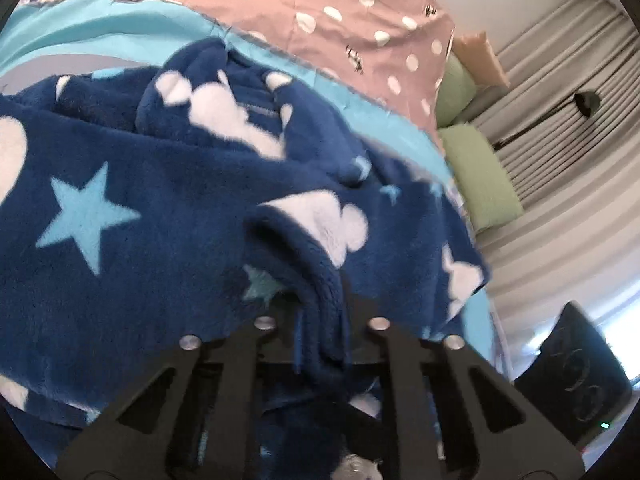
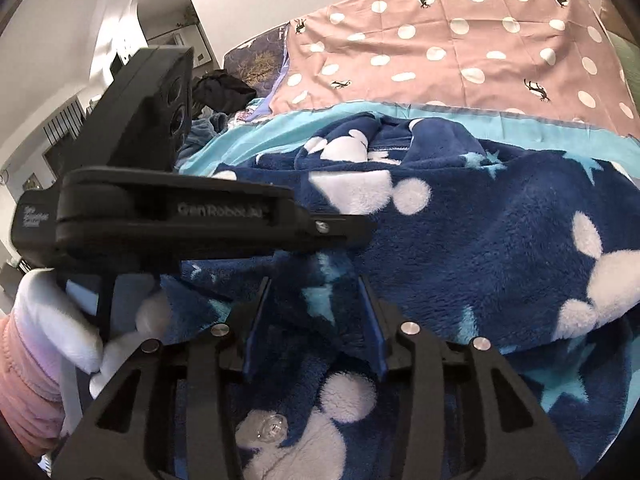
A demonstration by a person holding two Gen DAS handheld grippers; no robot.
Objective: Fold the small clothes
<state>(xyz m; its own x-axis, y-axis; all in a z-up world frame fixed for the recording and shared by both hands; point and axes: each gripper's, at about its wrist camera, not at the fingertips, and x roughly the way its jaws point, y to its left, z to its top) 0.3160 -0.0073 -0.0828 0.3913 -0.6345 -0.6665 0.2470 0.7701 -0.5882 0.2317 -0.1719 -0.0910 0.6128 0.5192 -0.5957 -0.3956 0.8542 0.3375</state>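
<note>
A dark blue fleece garment (image 1: 168, 184) with light blue stars and white blobs lies bunched on a bed; it also fills the right wrist view (image 2: 480, 248). My left gripper (image 1: 320, 320) is shut on a fold of the fleece, which bunches between its fingers. In the right wrist view that left gripper (image 2: 352, 232) shows side-on, reaching in from the left, held by a white-gloved hand. My right gripper (image 2: 316, 312) stands open just over the fleece near a light blue star, its blue pads (image 2: 256, 320) apart. A clear button (image 2: 272, 428) shows on the fleece below it.
The fleece rests on a turquoise sheet (image 1: 120, 16) over a pink polka-dot cover (image 2: 460, 56). Green pillows (image 1: 480, 176) and striped curtains (image 1: 568, 128) are to the right. Dark clothes (image 2: 220, 92) lie at the far left of the bed. A black speaker (image 1: 576, 376) stands at lower right.
</note>
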